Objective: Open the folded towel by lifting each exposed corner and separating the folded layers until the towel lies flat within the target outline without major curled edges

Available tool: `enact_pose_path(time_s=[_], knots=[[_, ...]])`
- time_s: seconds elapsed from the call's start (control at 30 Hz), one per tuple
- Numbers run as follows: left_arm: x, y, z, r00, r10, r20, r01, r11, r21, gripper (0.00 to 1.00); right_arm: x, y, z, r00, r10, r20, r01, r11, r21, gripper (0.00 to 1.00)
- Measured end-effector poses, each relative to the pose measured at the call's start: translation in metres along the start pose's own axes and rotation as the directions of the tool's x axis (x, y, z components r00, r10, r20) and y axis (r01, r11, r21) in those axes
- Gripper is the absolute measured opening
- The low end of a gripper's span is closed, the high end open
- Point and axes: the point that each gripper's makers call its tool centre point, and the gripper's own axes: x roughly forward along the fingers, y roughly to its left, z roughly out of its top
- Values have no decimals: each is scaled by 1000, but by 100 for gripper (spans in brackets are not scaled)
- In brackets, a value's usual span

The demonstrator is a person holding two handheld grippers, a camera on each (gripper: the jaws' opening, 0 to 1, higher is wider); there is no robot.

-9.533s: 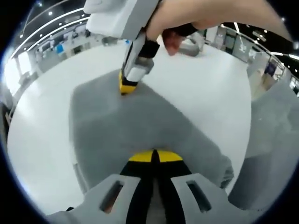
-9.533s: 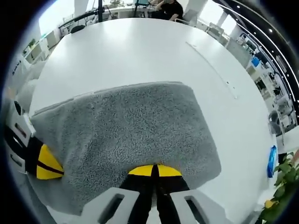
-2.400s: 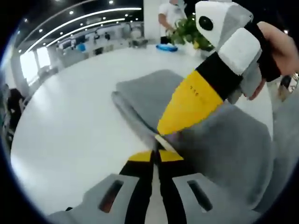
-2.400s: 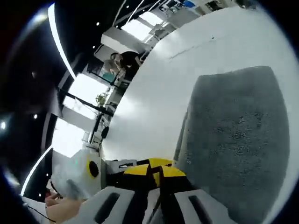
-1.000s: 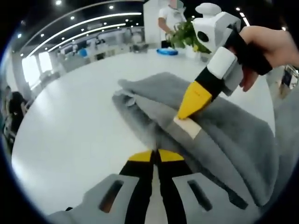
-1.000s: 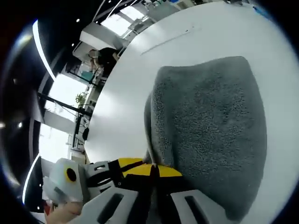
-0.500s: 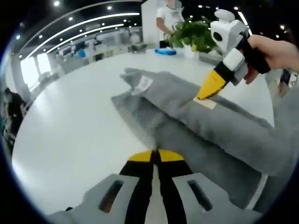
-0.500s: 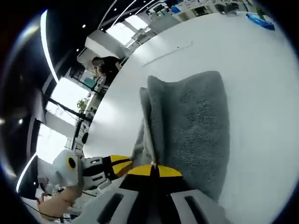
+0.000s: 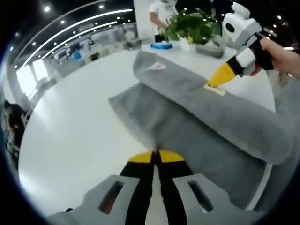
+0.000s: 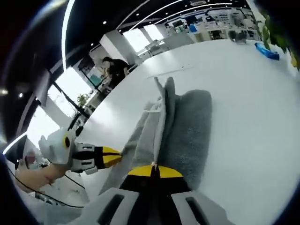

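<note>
**Grey towel half lifted, both grippers pinching its edges**

Close in, the left gripper has its yellow-tipped jaws pressed together on the near edge of the grey towel, pinning that lower layer against the white table. Just past it the bottom layer lies flat, and above it the upper layer hangs raised as a long rolled band crossing from upper left down to the right. The right gripper, held in a person's hand, has its yellow tips pinched shut on a pale label at that raised fold. A second small white tag sits near the band's far end.

In the right gripper view, the towel stands up in vertical folds from the tips, with the left gripper reaching in at its lower left edge.

Farther back, a blue dish and a leafy plant sit on the table, and a person in white stands beyond.
</note>
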Motion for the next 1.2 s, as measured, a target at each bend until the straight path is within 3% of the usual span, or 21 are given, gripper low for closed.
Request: enact_pose_path(time_s=[0.07,0.27,0.37,0.47,0.63,0.8,0.9,1.07,1.2], knots=[[0,-1,0,1000,6,-8,-5,1000,22,3,-5,2,3,999,26,48,-28,998,48,0],[1,-1,1,999,25,-44,-22,997,70,3,-23,-11,-4,995,-16,95,15,1000,14,0],[1,-1,1,998,31,-58,-27,997,70,3,-22,-12,-4,995,-16,96,15,1000,11,0],[1,-2,0,995,67,-78,-61,996,72,3,-17,-17,-6,997,-47,64,51,997,-64,0],[0,-3,1,987,127,-101,-105,975,197,3,-19,-20,-8,997,-46,61,49,997,-54,0],[-1,-4,1,985,135,-104,-109,968,226,3,-22,-29,-12,996,-78,43,81,994,-72,0],[-1,-5,2,981,167,-97,-127,935,331,3,-21,-34,-15,996,-73,45,75,996,-52,0],[-1,-6,1,976,193,-100,-144,920,365,3,-20,-37,-20,995,-93,21,94,993,-71,0],[-1,-6,1,968,222,-115,-149,882,447,3,-22,-42,-23,993,-116,6,116,989,-88,0]])
